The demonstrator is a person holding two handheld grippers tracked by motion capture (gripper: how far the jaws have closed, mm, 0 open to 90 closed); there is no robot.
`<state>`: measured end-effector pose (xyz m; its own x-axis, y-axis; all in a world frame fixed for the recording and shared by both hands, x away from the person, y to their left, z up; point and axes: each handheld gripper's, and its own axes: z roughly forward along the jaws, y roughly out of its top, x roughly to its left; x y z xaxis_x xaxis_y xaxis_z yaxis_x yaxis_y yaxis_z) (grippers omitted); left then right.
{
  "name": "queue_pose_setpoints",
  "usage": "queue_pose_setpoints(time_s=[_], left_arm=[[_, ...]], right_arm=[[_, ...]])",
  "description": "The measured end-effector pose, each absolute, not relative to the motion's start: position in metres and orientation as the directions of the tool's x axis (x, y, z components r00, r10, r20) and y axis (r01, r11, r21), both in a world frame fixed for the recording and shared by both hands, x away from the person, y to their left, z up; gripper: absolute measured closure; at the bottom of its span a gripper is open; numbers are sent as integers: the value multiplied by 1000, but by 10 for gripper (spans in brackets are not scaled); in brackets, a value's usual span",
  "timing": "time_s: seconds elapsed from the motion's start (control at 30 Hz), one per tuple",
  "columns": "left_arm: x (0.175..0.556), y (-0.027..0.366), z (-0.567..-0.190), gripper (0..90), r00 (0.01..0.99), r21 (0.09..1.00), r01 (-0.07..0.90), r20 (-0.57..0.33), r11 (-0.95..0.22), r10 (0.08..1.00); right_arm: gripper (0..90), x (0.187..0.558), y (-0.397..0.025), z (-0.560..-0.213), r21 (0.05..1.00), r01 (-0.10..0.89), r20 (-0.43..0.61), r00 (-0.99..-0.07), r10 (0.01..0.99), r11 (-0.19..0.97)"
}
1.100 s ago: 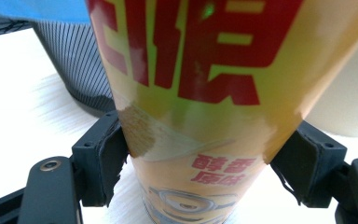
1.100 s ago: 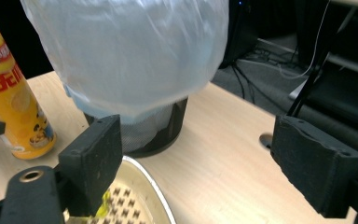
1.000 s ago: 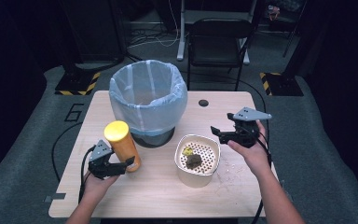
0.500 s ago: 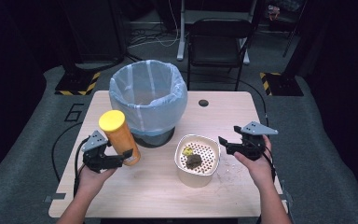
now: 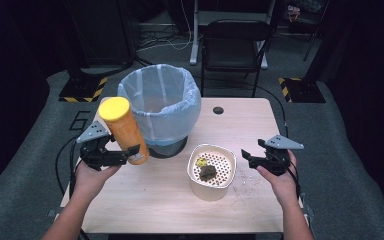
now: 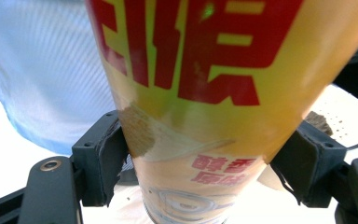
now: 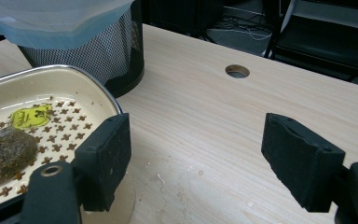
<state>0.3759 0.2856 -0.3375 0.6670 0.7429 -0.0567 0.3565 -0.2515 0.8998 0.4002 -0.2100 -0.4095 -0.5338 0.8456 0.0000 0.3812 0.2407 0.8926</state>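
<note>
Raised yellow cylindrical can (image 5: pixel 124 130) (glossy, tilted)

Overhead light brightens the table (image 5: pixel 180 200); surroundings from 9 to 3 o'clock stay dark. The close-up canister (image 6: pixel 205 93) is blurred with glare.

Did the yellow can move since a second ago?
Yes. The left gripper has lifted the yellow can up and leftward; its lid now sits level with the rim of the trash bin, not below it.
</note>
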Motion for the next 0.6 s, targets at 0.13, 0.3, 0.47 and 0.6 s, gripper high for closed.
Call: queue_pose_setpoints(time_s=[0.13,0.3,0.47,0.6], left_arm=[[377,284,-321,240,676,902,351,-59,-250,735],[377,283,-295,240,685,902,348,-59,-256,727],[379,280,-270,240,695,902,341,-50,-267,717],[381,274,-253,240,707,898,338,-46,-280,706]], right_arm=[[238,400,-211,-413,892,386,6,-533,846,237],[238,401,-214,-416,888,399,16,-523,852,228],[238,401,-216,-419,888,399,11,-518,855,230],[240,401,-217,-420,887,405,20,-515,857,223]])
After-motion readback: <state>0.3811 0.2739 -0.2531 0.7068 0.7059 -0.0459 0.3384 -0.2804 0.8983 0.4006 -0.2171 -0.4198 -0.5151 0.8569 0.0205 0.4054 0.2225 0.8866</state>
